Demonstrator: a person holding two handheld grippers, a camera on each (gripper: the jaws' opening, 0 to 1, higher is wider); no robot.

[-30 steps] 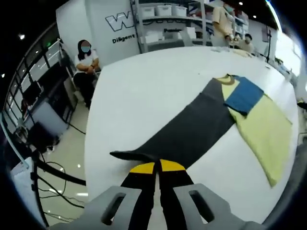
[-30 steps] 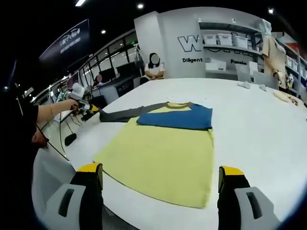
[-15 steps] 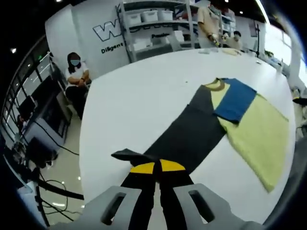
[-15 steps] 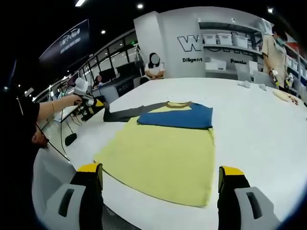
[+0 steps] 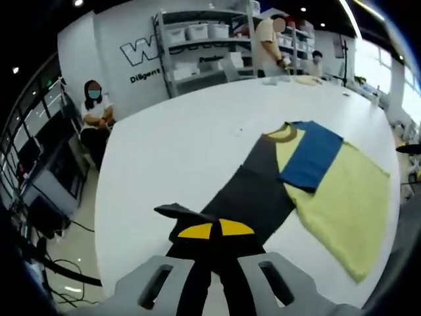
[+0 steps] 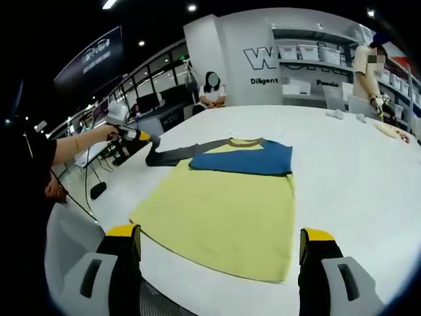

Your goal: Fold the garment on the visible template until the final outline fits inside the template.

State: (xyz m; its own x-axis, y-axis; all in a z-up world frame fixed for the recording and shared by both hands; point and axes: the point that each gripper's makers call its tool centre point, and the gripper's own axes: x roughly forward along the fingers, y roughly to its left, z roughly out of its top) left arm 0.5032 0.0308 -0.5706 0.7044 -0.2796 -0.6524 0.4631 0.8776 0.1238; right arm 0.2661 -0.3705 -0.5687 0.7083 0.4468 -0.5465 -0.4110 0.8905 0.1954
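Note:
A yellow shirt (image 6: 223,210) lies flat on the white table (image 6: 355,178). Its blue sleeve (image 6: 247,160) is folded across the chest, and its dark grey sleeve (image 6: 177,155) stretches out to the side. My left gripper (image 5: 216,229) is shut on the grey sleeve's cuff, which is lifted and curled over by the jaws. From there the grey sleeve (image 5: 253,191) runs to the yellow body (image 5: 342,204) and blue sleeve (image 5: 309,155). In the right gripper view the left gripper (image 6: 141,137) shows at the sleeve's end, held by a hand. My right gripper (image 6: 220,234) hangs open over the shirt's hem, holding nothing.
The table edge (image 5: 105,217) drops to a floor with cables and monitors at the left. A seated person (image 5: 95,108) and shelves with white boxes (image 5: 197,39) are at the back. A standing person (image 5: 270,43) works near cloth pieces at the far end.
My left gripper has carried the grey cuff inward toward the shirt body, so the sleeve lies shorter. The right gripper and the shirt's body have stayed put.

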